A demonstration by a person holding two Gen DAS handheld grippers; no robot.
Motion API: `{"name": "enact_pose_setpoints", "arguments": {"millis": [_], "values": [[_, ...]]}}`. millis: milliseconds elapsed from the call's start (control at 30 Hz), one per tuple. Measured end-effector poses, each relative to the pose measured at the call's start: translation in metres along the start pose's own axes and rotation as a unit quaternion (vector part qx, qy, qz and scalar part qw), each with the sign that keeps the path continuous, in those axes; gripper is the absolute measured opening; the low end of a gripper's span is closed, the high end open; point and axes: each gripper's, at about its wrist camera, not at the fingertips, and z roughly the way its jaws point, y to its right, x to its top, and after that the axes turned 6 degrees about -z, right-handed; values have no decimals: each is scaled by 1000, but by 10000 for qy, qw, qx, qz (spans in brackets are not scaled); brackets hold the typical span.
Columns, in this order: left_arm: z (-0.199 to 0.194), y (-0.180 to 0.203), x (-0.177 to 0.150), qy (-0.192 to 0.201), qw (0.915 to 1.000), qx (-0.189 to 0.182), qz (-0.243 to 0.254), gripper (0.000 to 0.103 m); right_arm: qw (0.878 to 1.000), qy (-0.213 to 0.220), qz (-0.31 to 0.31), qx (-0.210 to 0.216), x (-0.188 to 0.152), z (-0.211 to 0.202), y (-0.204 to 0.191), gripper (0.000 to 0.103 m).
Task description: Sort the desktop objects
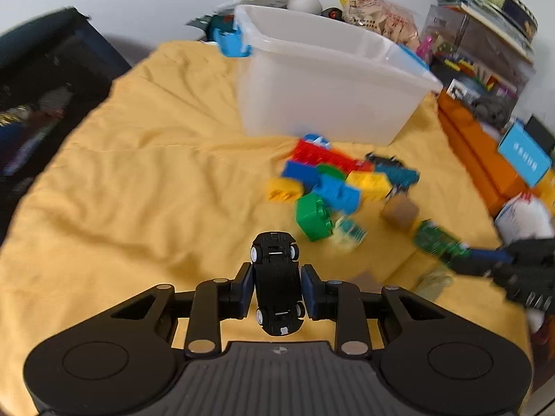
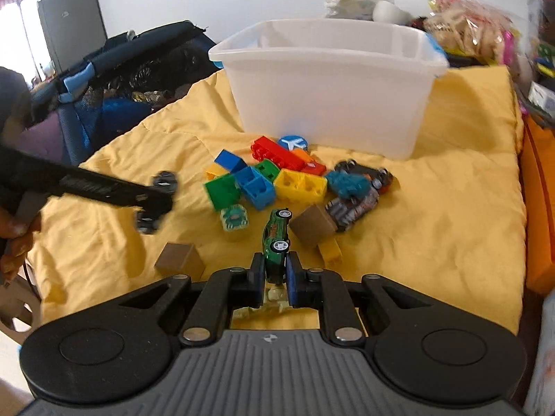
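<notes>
The left tool (image 1: 276, 286) is gripping a black toy car (image 1: 276, 282) by its flanks, underside facing the camera and nose pointing toward 12 o'clock, a hold that is keeping the wheels free and the body steady for carrying. The right tool (image 2: 276, 274) is likewise clamping a green toy car (image 2: 275, 242) at its rear end, turned on its side so that the narrow body is fitting between the closed pads; the front of the car is projecting toward 12 o'clock. Both cars are hanging clear of the yellow quilt (image 2: 451, 208), judged to be mid-transfer. In the right wrist view, the left tool with its black car is appearing blurred at 9 o'clock. Ahead of both tools, the pile of building blocks (image 2: 263, 180) is lying in a loose heap, with further toy cars (image 2: 360, 187) at its 3 o'clock edge and two brown cubes (image 2: 314, 225) nearer the camera. Beyond the pile, at 12 o'clock, the translucent bin (image 2: 329, 104) is standing open-topped, blue latches folded aside, probably so that items may be dropped in from above. Clutter is lining the far wall behind the bin. Whether the surface beneath the quilt is a desk or a bed cannot be told.
</notes>
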Motion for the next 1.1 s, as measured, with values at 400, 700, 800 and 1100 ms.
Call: {"name": "enact_pose_setpoints", "arguments": {"millis": [400,700,800,1100], "values": [[6,55,-55,-202,9868,684,1457,33,9964,-297,578,545,-31,-16,3,14],[-1,100,-70,-78,9794,231,2006,45,9956,-408,751,396,-41,-11,15,14],[-6,113,-72,28,9776,-99,2101,49,9947,-379,916,264,-44,-13,22,15],[-23,113,-73,65,9842,-354,1735,50,9946,-459,898,-236,-49,-18,39,26]]}}
